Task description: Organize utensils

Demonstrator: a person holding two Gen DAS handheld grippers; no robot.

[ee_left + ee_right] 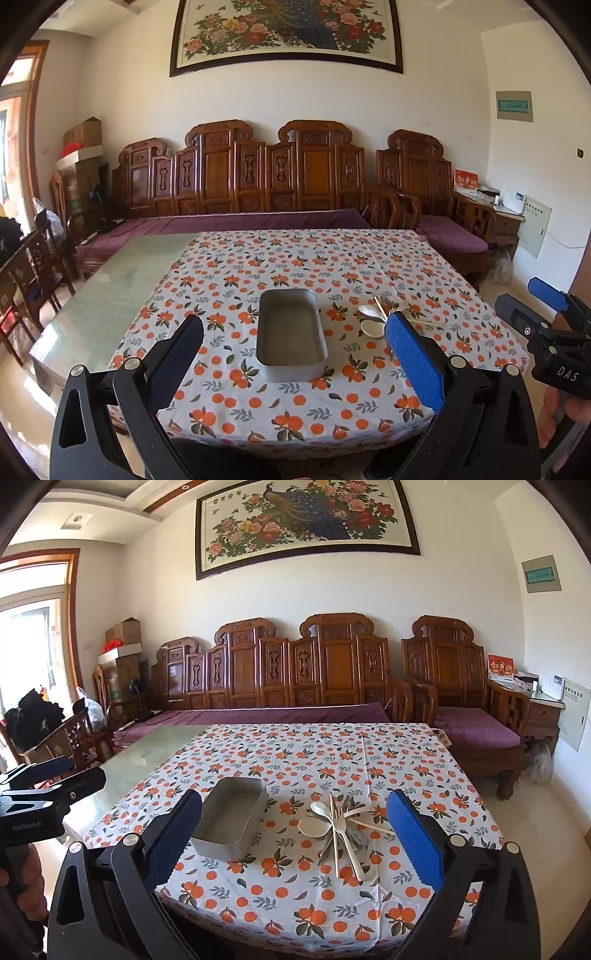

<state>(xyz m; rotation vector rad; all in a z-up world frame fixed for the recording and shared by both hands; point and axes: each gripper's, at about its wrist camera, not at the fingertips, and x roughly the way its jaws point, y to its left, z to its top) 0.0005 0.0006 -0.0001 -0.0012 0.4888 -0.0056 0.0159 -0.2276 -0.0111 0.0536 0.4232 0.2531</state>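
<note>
An empty grey metal tray (291, 334) (232, 821) stands on the orange-print tablecloth (295, 266) (295, 893). To its right lies a pile of utensils (341, 827) (375, 317): white spoons, a fork, chopsticks and metal pieces, crossed over one another. My left gripper (295, 347) hangs open above the table's near edge, framing the tray, with nothing between its fingers. My right gripper (295, 827) is open too, wide around both tray and pile, well short of them. Each gripper shows at the edge of the other's view, held by a hand.
The cloth covers the right part of a glass-topped table (103, 295) (147, 757). Behind stand a carved wooden sofa (240, 177) with purple cushions and an armchair (461, 686). Wooden chairs (33, 266) are at the left.
</note>
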